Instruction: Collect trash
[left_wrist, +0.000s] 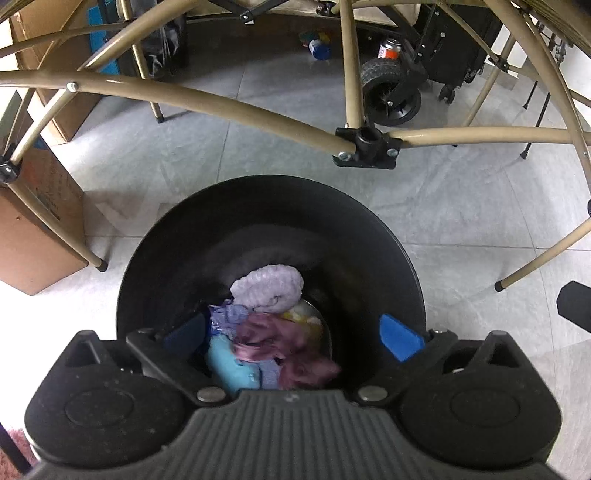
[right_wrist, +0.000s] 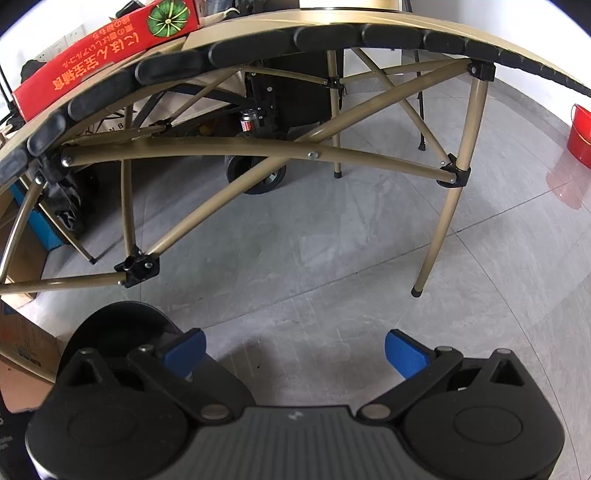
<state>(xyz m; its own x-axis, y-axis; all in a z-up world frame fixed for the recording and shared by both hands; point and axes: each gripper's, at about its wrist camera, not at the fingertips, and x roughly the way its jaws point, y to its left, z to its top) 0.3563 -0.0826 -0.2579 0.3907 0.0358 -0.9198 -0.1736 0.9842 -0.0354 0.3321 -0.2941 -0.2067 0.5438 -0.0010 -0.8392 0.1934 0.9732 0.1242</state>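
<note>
- Your left gripper (left_wrist: 291, 332) points down into the black bin (left_wrist: 155, 251), its blue pads (left_wrist: 400, 338) spread wide with nothing pressed between them.
- Directly under those spread pads the trash lies in the bottom of the bin: a pale lilac wad (left_wrist: 267, 288) on top, a purple crumple (left_wrist: 280, 347) blurred beneath it, a light blue piece (left_wrist: 227, 363) to the left and something yellow-white (left_wrist: 308, 319) to the right.
- Your right gripper (right_wrist: 295, 350) is released too, jaws apart over bare grey floor (right_wrist: 332, 258), gripping nothing.
- In the right wrist view the bin (right_wrist: 122, 325) shows just past that gripper's left finger, partly hidden by it.
- Beyond the bin stand the tan legs and cross-braces of a folding table (left_wrist: 229, 107), joined by black brackets.
- A red box (right_wrist: 103, 55) with printed lettering lies on the tabletop.
- Cardboard boxes (left_wrist: 33, 240) sit left of the bin; a black wheeled cart (left_wrist: 391, 92) stands behind the table.
- A red bucket (right_wrist: 580, 136) stands at the far right of the floor.
</note>
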